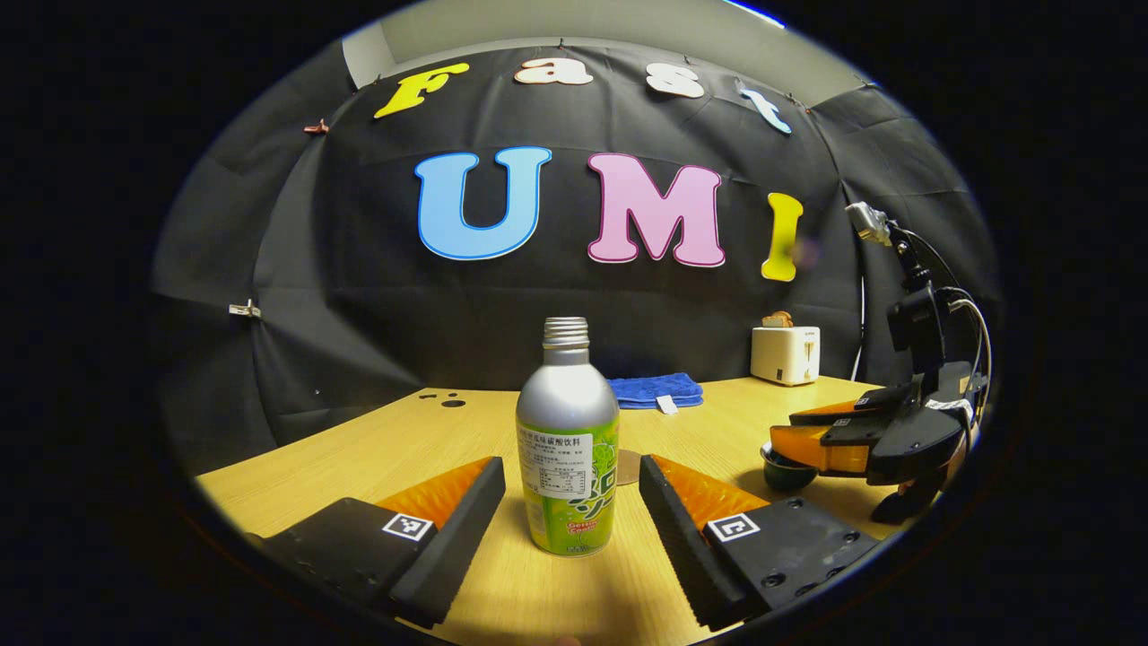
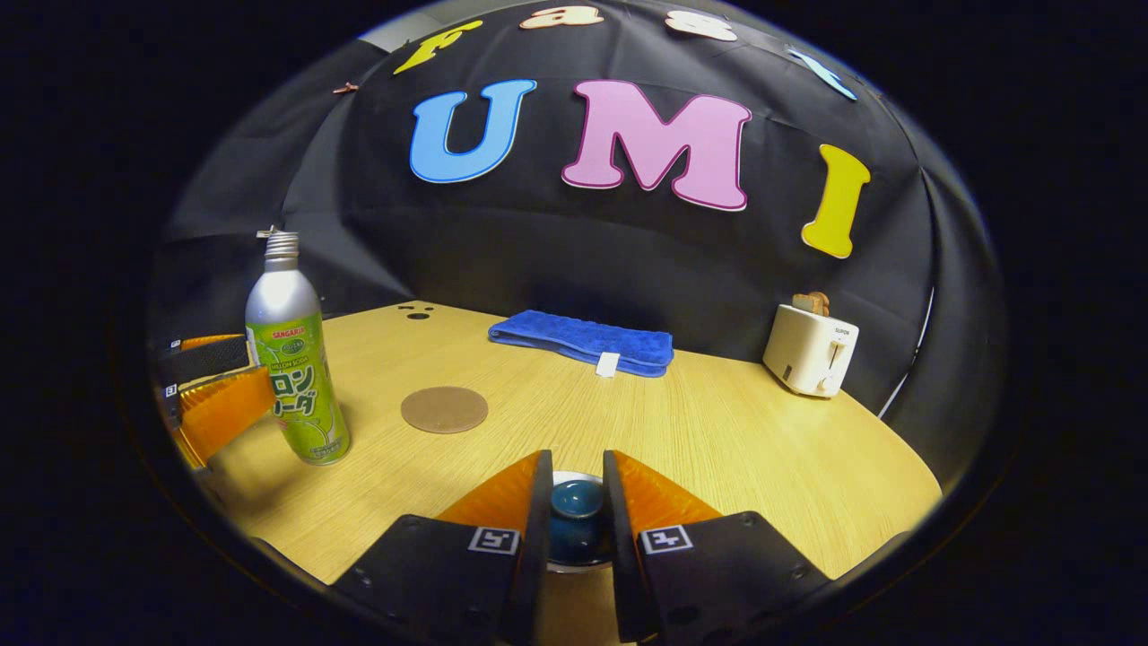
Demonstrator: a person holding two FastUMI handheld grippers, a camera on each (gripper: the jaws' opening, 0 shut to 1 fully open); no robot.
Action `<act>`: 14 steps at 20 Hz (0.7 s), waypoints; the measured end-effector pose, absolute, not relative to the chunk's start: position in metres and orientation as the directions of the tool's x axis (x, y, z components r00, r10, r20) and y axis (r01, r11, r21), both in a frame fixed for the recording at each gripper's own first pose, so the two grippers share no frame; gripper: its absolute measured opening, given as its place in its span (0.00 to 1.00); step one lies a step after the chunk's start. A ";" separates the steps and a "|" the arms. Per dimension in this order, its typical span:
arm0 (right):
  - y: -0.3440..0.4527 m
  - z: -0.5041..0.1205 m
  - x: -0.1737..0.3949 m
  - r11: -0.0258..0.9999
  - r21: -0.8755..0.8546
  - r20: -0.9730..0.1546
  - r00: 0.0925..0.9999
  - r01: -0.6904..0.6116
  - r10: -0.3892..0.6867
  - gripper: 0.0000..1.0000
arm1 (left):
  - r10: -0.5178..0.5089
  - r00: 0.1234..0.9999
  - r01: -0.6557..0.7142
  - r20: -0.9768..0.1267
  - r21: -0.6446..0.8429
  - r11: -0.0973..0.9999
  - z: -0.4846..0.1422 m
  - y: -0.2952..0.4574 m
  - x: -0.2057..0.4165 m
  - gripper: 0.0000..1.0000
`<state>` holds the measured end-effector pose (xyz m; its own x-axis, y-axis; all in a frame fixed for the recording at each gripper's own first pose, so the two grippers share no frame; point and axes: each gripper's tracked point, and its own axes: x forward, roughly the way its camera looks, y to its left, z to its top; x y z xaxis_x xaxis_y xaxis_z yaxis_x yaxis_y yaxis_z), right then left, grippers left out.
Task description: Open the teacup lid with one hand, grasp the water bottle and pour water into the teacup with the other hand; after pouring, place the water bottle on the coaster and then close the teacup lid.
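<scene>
Teacup lid (image 2: 575, 499) between right tool (image 2: 574, 511) fingers (bottle (image 1: 567, 440) upright, unheld)

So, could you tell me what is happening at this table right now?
A person is working two handheld grippers. The right gripper has its jaws closed around the teacup lid's knob, lid not yet lifted. The left gripper is open, jaws on either side of the upright water bottle without touching it. The coaster lies bare beside it.
</scene>
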<state>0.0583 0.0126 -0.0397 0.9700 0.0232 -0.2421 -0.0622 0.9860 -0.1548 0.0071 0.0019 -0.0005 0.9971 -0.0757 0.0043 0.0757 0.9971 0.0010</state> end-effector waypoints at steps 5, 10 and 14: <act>0.013 -0.038 0.056 0.989 -0.120 -0.234 0.971 -0.084 0.054 0.29 | -0.076 0.997 0.076 0.004 0.001 0.997 -0.002 0.002 0.008 0.95; 0.009 -0.019 0.050 0.991 -0.123 -0.121 0.992 -0.049 0.034 0.28 | -0.077 0.997 0.077 0.005 0.003 0.997 -0.001 0.002 0.009 0.95; 0.008 -0.011 0.046 0.993 -0.111 -0.073 0.997 -0.046 0.038 0.28 | -0.077 0.997 0.077 0.004 0.002 0.997 0.000 0.003 0.026 0.95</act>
